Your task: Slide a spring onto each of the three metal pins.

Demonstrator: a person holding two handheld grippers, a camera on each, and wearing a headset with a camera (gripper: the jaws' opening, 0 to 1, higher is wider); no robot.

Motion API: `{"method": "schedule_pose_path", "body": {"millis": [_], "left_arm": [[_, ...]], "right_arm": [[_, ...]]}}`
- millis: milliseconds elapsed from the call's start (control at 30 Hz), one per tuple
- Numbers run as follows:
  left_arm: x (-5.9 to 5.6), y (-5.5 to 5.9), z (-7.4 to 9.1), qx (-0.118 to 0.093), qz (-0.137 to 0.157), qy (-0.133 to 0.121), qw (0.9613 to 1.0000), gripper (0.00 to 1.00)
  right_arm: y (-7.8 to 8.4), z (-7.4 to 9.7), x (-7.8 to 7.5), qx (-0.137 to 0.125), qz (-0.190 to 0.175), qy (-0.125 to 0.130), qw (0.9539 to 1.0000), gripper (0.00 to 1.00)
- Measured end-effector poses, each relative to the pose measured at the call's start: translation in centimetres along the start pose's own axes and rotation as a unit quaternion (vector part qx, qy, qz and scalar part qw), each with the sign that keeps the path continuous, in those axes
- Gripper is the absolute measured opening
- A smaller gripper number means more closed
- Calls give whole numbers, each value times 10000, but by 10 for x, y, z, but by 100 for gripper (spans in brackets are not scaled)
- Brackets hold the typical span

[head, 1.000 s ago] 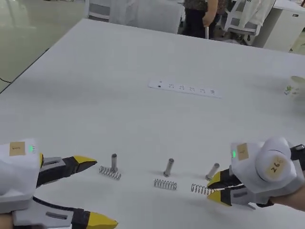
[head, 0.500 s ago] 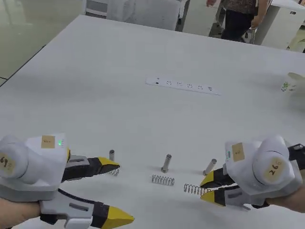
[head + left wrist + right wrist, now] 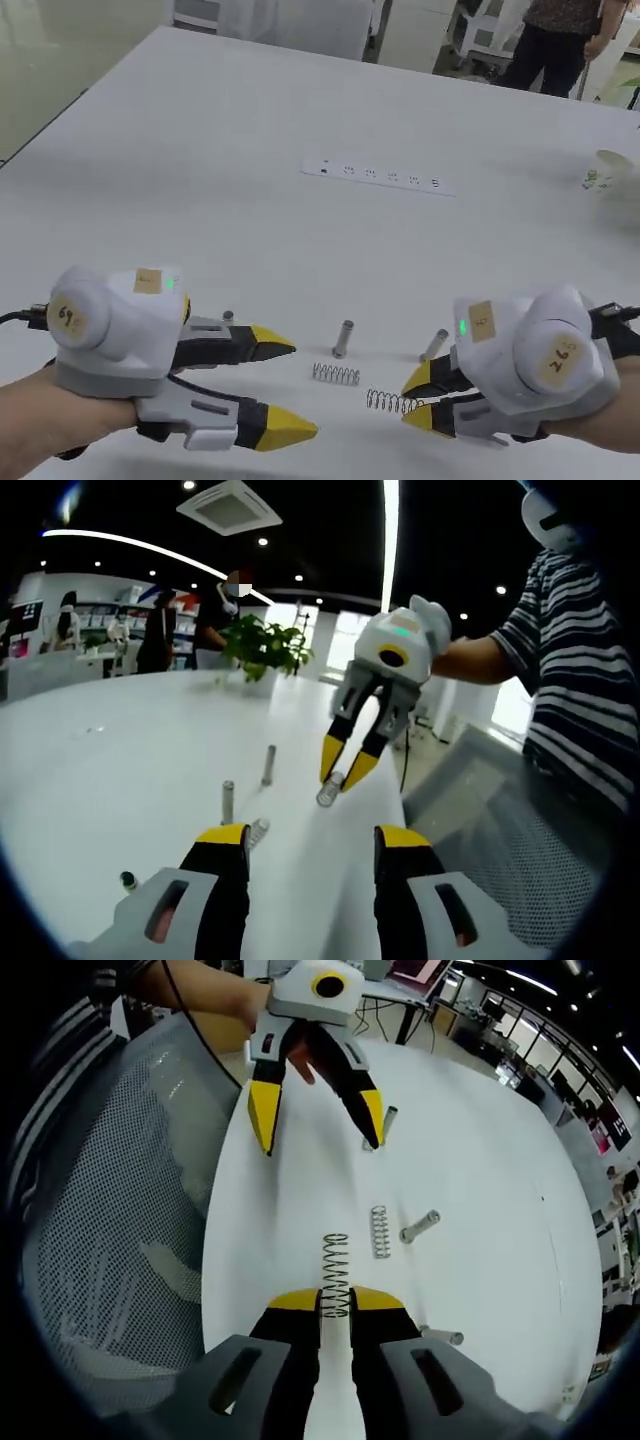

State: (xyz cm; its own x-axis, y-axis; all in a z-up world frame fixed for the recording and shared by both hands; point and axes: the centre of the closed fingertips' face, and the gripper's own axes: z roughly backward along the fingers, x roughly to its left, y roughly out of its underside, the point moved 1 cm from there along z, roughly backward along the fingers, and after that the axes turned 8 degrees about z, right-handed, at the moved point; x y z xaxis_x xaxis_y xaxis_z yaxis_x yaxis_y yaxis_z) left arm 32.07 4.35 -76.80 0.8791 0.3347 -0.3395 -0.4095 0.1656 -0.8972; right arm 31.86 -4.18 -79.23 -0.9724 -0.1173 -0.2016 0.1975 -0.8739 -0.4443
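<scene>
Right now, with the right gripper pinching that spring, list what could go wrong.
1. The right gripper holds the spring by one end. The free length may bend or pop out when pushed onto a pin.
2. The right pin looks free-standing and sits close beside that gripper, so a nudge could topple it.
3. The open left gripper hovers near the left pin and could knock it.

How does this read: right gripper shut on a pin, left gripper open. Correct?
No. The right gripper is shut on a spring, not a pin; the right gripper view shows its coils between the jaws. The left gripper is open.
</scene>
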Motion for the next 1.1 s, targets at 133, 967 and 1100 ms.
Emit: {"method": "schedule_pose_path", "body": {"millis": [133,967,1100], "left_arm": [[-3,0,-10,67,-93,140,9998,39],[-14,-2,-45,296,-566,618,9960,15],[-15,-3,-46,253,-544,639,9962,13]], "right_arm": [[-4,1,1,-41,-3,-7,10000,8],[-18,2,2,-194,137,-30,9997,8],[-19,4,1,-223,158,-29,9996,8]]}}
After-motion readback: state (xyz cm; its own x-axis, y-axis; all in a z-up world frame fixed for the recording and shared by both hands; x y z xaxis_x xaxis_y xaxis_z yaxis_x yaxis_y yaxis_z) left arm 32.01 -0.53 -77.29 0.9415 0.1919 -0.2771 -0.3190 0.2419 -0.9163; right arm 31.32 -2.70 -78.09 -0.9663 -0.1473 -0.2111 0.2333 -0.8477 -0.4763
